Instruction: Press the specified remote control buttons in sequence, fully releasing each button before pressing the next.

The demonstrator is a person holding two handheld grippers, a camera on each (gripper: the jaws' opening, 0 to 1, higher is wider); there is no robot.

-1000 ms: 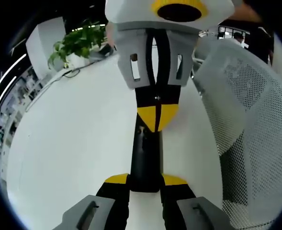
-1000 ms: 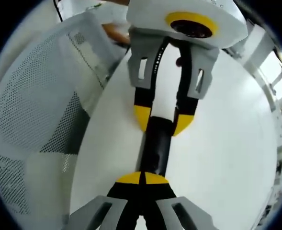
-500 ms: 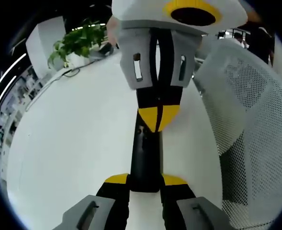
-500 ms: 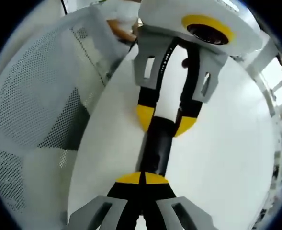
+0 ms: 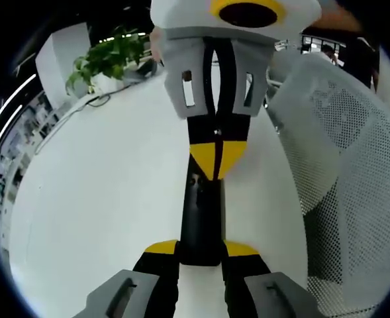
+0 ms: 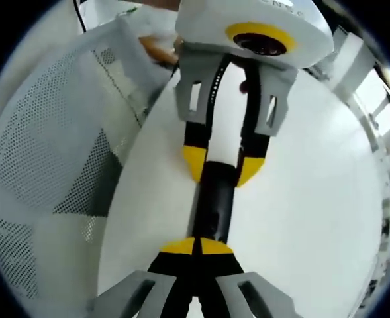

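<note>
A slim black remote (image 5: 201, 215) lies lengthwise over the white table (image 5: 102, 199). My left gripper (image 5: 201, 249) is shut on its near end, one yellow tip on each side. My right gripper (image 5: 214, 158) reaches in from the top with its jaws shut, and its yellow tips point down onto the remote's far end. I cannot tell whether they touch a button. In the right gripper view the remote (image 6: 213, 209) runs from my shut right gripper (image 6: 196, 247) to the left gripper (image 6: 221, 169), which clasps it between its tips.
A white mesh chair back (image 5: 340, 172) stands close beside the table, also seen as the mesh chair (image 6: 42, 165). A potted plant (image 5: 112, 56) sits at the table's far edge. A person's hand (image 6: 158, 46) shows behind the left gripper.
The right gripper rocked slightly half a second ago and has come back; its tips stay over the remote's end. The left gripper's hold on the remote has not changed.
</note>
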